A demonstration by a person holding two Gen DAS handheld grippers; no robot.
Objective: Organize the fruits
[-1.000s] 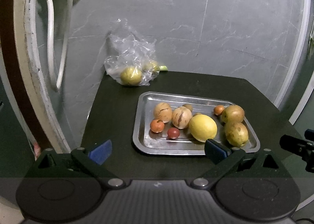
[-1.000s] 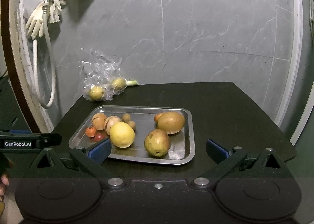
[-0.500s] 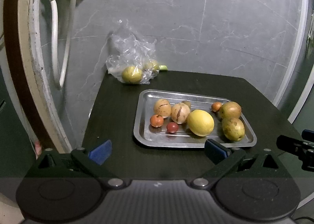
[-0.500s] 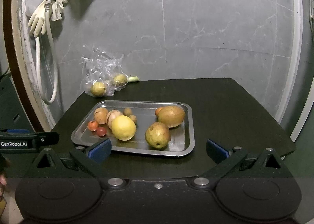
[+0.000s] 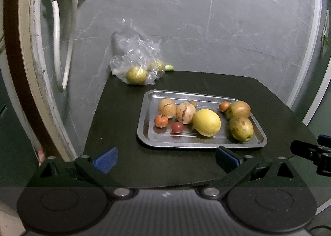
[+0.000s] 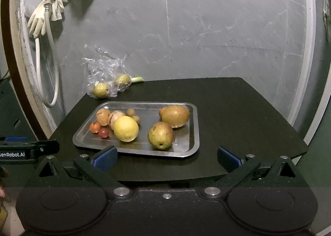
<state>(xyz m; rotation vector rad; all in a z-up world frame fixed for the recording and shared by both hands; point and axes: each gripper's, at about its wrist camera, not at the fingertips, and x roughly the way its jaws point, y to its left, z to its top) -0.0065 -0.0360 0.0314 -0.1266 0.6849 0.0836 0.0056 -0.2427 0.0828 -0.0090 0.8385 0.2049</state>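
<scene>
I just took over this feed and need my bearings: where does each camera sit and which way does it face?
Left wrist: on the left gripper, at the table's near left edge, facing the grey wall across the tray; its open blue-padded fingers show, and the right gripper's tip at the right edge.
Right wrist: on the right gripper, further right, same heading; its open fingers show, and the left gripper at the left edge.
Shared: tray, big yellow fruit, plastic bag, hanging glove.

Dim, perhaps overhead-lit; fisheye-warped edges.
</scene>
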